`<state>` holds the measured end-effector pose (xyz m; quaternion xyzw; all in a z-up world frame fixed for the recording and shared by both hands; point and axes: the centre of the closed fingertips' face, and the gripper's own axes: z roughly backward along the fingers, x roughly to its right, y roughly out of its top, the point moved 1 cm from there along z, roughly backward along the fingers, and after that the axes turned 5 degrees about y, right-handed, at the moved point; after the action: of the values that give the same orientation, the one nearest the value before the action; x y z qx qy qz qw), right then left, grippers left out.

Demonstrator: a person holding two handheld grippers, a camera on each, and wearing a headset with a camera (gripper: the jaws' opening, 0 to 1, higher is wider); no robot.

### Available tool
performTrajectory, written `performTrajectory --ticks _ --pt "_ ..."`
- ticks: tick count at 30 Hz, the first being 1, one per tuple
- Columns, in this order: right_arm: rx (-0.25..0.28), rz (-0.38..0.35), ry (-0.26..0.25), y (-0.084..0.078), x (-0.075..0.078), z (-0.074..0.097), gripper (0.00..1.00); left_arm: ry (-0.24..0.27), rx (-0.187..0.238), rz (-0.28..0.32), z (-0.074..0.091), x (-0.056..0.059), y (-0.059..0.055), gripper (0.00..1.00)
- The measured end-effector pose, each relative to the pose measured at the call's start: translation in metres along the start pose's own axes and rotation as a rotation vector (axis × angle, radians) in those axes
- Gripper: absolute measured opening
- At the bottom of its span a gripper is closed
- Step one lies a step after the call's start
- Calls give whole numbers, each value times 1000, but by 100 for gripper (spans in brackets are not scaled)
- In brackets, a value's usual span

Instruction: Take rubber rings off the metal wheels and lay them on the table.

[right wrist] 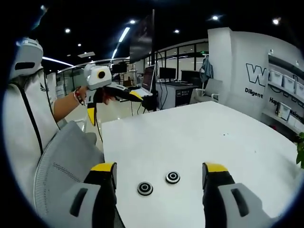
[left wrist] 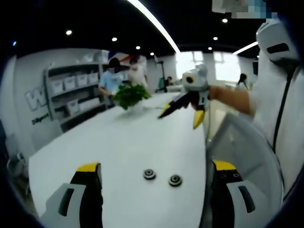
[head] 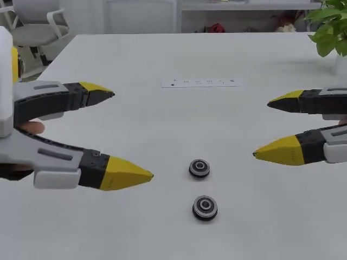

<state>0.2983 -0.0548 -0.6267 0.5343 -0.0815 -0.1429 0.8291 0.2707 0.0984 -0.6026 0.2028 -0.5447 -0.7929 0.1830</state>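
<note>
Two small metal wheels with black rubber rings lie flat on the white table, one farther (head: 199, 168) and one nearer (head: 205, 208). My left gripper (head: 133, 135) hovers to their left, open with nothing between its yellow tips. Opposite it on the right, my right gripper (head: 262, 129) is open and holds nothing. In the left gripper view both wheels (left wrist: 149, 174) (left wrist: 175, 180) sit between my own jaws, with the right gripper (left wrist: 181, 115) beyond. The right gripper view has the wheels (right wrist: 145, 188) (right wrist: 172, 177) ahead and the left gripper (right wrist: 116, 101) held up at the far side.
A flat white power strip (head: 201, 83) lies mid-table beyond the wheels. A potted green plant (head: 331, 28) stands at the back right corner. An office chair (head: 33, 27) is behind the table's left corner. Two people (left wrist: 121, 78) stand by shelves in the distance.
</note>
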Motion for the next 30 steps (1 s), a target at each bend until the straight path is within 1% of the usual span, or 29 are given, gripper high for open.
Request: performTrajectory --ticks 3,4,6,9,11,13,16,19,20,21,22,23,24,25,26,27,29,30 --pt "9 12 14 6 3 -8 67 -22 14 -23 -7 -4 11 95" --pt "17 13 15 9 5 -11 66 -35 18 -34 -10 -5 16 95" --pt "42 23 11 15 8 -17 63 -41 28 -45 -16 -11 26 95" --pt "78 18 22 20 10 -25 58 -47 64 -54 -23 -17 42 95" --pt "89 15 25 20 11 -29 57 -50 81 -52 -28 -20 47 95" --pt "96 9 31 17 11 -33 57 -51 116 -37 -34 -22 54 96" --pt "110 -22 44 9 11 -41 57 -65 159 -12 -43 -21 59 97" --pt "136 -62 47 2 12 -44 57 -64 181 4 -52 -20 54 96" --pt "149 -78 47 -1 13 -45 57 -70 187 18 -55 -19 50 95" --pt "166 -98 44 -4 13 -46 57 -74 191 25 -58 -20 47 95" --pt "175 -109 39 -7 15 -47 57 -77 191 36 -62 -19 41 94" --pt "170 -118 33 -12 16 -47 56 -77 188 42 -65 -18 36 92" --pt "156 -137 22 -21 18 -48 55 -78 178 50 -69 -16 30 91" --pt "147 -148 14 -26 19 -49 55 -77 169 53 -73 -12 26 89" --pt "102 -145 17 -35 18 -49 55 -76 155 58 -76 -11 21 88" --pt "83 -127 20 -38 18 -50 55 -83 129 61 -81 -9 14 88" --pt "95 -125 18 -39 18 -51 54 -84 121 62 -88 -7 11 88" --pt "84 -133 24 -43 17 -52 54 -85 119 61 -90 -7 11 88"
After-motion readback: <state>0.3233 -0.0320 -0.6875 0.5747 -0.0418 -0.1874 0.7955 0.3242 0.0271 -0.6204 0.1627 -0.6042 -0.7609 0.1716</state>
